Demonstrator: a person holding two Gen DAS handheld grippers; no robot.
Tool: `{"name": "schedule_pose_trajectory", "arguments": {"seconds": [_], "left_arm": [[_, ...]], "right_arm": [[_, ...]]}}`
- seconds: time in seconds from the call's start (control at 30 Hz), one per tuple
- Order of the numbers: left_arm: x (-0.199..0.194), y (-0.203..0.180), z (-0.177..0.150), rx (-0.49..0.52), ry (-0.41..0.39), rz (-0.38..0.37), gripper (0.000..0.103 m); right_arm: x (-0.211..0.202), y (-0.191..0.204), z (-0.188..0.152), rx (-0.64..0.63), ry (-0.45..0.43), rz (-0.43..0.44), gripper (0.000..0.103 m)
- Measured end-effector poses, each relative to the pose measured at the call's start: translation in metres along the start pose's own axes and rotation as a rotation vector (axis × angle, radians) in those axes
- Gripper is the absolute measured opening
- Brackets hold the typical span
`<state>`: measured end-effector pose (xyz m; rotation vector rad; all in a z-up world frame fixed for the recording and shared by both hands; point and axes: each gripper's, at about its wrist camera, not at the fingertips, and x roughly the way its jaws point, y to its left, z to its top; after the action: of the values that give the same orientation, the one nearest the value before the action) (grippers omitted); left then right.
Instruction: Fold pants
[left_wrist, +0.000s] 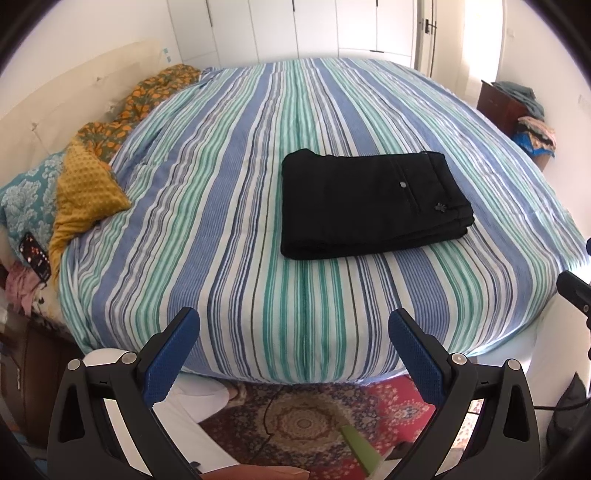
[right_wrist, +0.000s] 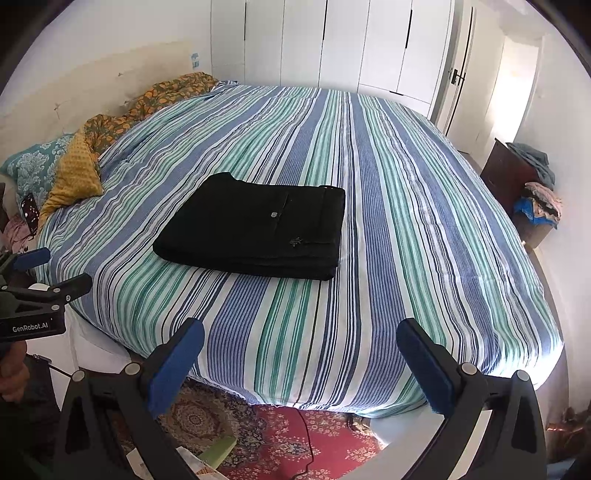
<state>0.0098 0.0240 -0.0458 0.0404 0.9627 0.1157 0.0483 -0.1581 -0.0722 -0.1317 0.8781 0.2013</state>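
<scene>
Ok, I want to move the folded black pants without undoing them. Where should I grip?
Grip the black pants at the thick stacked edge nearest you, coming in low from the bed's foot. All layers meet there, so one pinch likely holds them together.

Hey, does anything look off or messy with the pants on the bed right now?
Nothing stands out. The black pants lie folded in a neat rectangular stack on the striped bedspread, edges roughly aligned. Both grippers, left and right, are open and back from the bed, holding nothing.
</scene>
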Motion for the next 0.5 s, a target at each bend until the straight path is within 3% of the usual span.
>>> {"name": "schedule_pose_trajectory", "arguments": {"seconds": [0.5], "left_arm": [[0.0009, -0.0008, -0.0016, 0.004, 0.003, -0.002, 0.102]], "right_arm": [[-0.0016, 0.0003, -0.001, -0.003, 0.002, -0.003, 0.103]]}}
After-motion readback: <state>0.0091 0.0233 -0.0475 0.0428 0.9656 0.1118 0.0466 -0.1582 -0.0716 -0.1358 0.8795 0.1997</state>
